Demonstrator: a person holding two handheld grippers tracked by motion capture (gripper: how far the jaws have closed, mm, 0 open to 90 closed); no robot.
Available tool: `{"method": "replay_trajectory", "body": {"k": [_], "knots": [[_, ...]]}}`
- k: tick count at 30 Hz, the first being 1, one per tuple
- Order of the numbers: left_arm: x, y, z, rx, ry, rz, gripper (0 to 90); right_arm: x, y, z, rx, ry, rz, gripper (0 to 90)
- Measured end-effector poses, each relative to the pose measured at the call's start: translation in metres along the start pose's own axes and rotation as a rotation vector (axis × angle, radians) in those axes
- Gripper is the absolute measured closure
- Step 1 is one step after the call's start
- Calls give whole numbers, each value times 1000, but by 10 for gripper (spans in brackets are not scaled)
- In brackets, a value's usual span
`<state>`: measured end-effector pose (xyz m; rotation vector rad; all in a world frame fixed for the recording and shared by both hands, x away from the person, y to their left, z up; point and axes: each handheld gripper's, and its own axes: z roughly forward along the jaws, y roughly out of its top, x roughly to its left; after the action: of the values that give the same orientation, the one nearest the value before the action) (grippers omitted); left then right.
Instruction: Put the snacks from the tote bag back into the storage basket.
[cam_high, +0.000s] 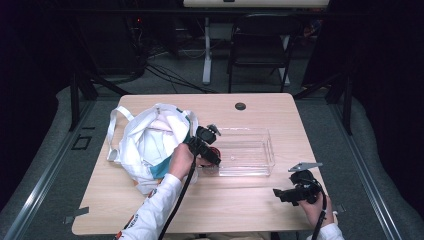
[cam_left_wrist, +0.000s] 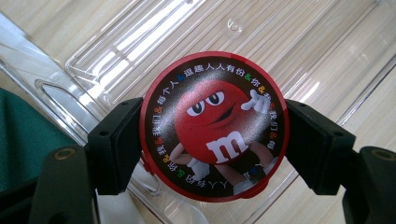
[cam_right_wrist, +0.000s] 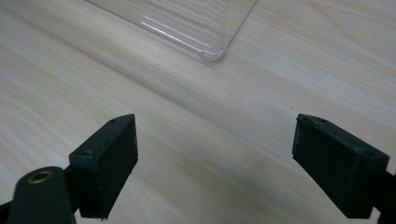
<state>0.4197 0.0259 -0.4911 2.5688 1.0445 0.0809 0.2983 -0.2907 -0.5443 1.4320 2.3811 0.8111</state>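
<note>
Here the left gripper (cam_left_wrist: 212, 140) clamps the round red candy tin (cam_left_wrist: 214, 126) squarely between both jaws

Round red-rimmed lid (cam_left_wrist: 215, 126), seen in the left gripper view: a white lowercase "m" on the chest of a red cartoon candy character, i.e. the M&M's mascot. Ring of small white Chinese characters w/ coloured "&" signs runs round the black border; part of it reads approx. "逗趣人人有份". No other legible text elsewhere.
</note>
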Motion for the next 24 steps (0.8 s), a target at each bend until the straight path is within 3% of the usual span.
{"method": "replay_trajectory", "body": {"k": [19,24], "knots": [[-2,-2,4,17,15,8,255,0,0,0,1,0,-1,140],[-2,-3,0,-10,12,0,245,0,0,0,1,-1,0,140]]}}
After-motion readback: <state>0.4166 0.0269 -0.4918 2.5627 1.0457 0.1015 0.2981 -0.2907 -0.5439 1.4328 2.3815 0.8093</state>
